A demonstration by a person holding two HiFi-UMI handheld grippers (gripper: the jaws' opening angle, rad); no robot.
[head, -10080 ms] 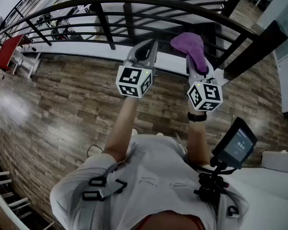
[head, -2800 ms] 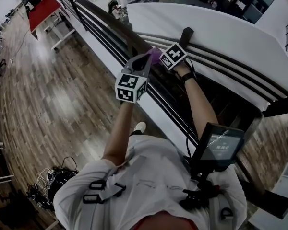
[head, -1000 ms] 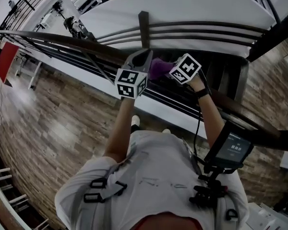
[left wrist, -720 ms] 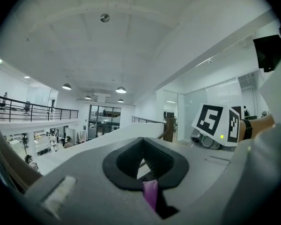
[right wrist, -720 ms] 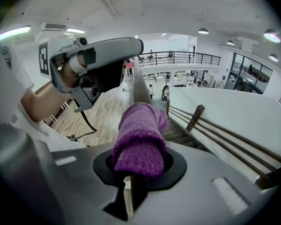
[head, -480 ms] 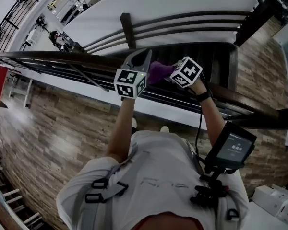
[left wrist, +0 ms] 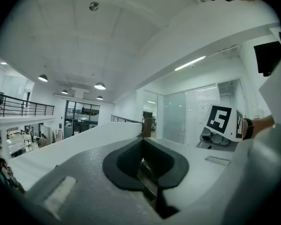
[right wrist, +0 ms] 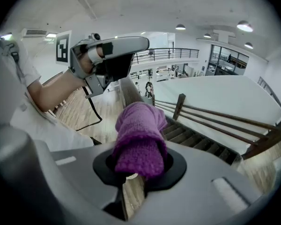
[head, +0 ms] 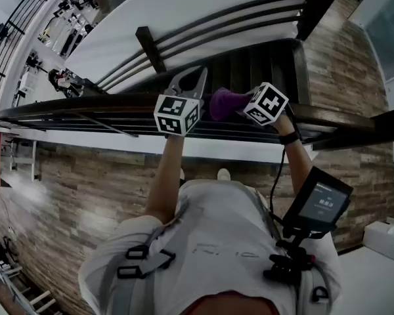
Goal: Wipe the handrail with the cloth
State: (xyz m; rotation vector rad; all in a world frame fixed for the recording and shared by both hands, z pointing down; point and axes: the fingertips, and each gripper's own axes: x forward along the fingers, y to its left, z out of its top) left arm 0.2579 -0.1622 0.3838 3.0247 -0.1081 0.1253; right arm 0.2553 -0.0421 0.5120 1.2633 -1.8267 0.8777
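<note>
Right hand-held gripper [right wrist: 136,168] clamps the cloth [right wrist: 139,137] (purple) against the handrail [right wrist: 129,93].

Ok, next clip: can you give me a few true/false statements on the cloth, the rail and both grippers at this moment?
1. The right gripper grips the purple cloth. True.
2. The left gripper holds a second cloth. False: its jaws are together with nothing between them.
3. The cloth lies on the floor. False: it is up on the handrail.
4. Stairs run down beyond the handrail. True.
</note>
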